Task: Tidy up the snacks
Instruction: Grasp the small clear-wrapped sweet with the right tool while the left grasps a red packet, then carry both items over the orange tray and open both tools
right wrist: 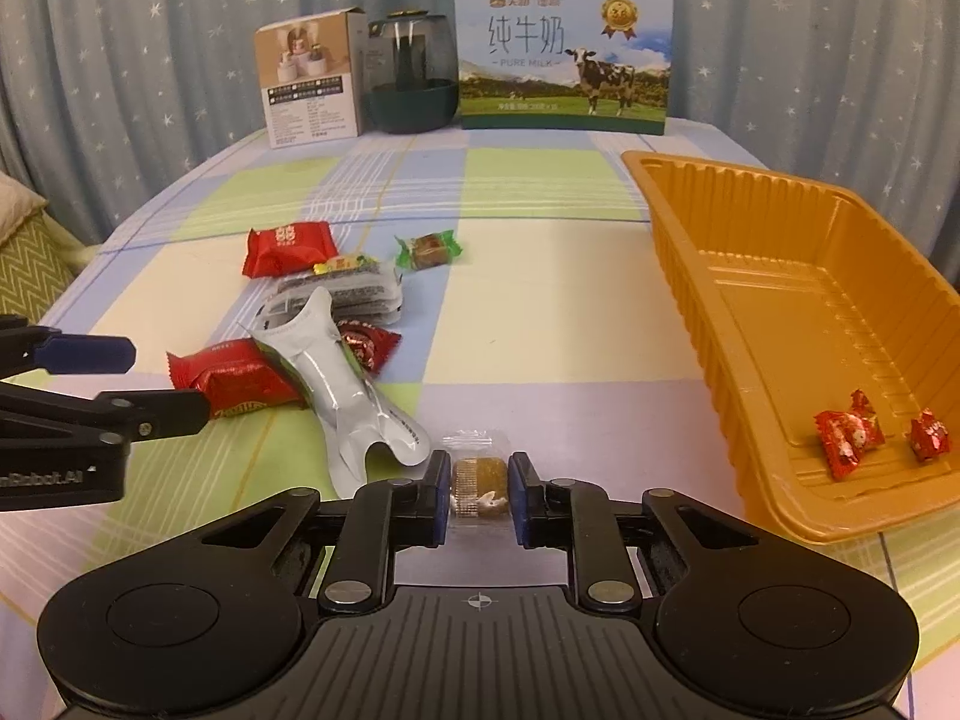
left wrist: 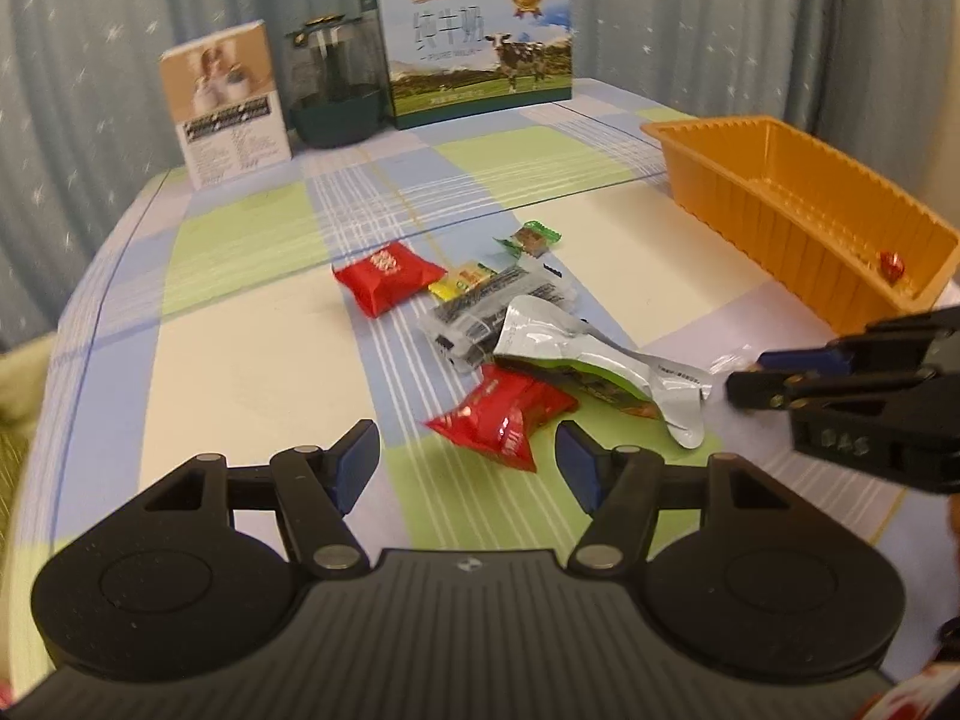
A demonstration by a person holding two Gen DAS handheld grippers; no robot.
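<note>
A pile of snacks lies mid-table: a red packet (left wrist: pixel 505 416), a silver pouch (left wrist: pixel 576 354), a striped clear packet (left wrist: pixel 486 306), a second red packet (left wrist: pixel 389 276) and a green candy (left wrist: pixel 528 238). My left gripper (left wrist: pixel 468 459) is open, just short of the near red packet (right wrist: pixel 234 375). My right gripper (right wrist: pixel 480 489) is shut on a clear-wrapped brown candy (right wrist: pixel 480 480) low over the table; it shows in the left wrist view (left wrist: pixel 747 381). The orange tray (right wrist: pixel 684 276) on the right holds red candies (right wrist: pixel 846 432).
At the table's back stand a small printed box (right wrist: pixel 309 81), a dark glass jar (right wrist: pixel 411 81) and a milk carton box (right wrist: pixel 564 69). A curtain hangs behind. A cushion (right wrist: pixel 30 264) lies off the left edge. The tray also shows in the left wrist view (left wrist: pixel 774 222).
</note>
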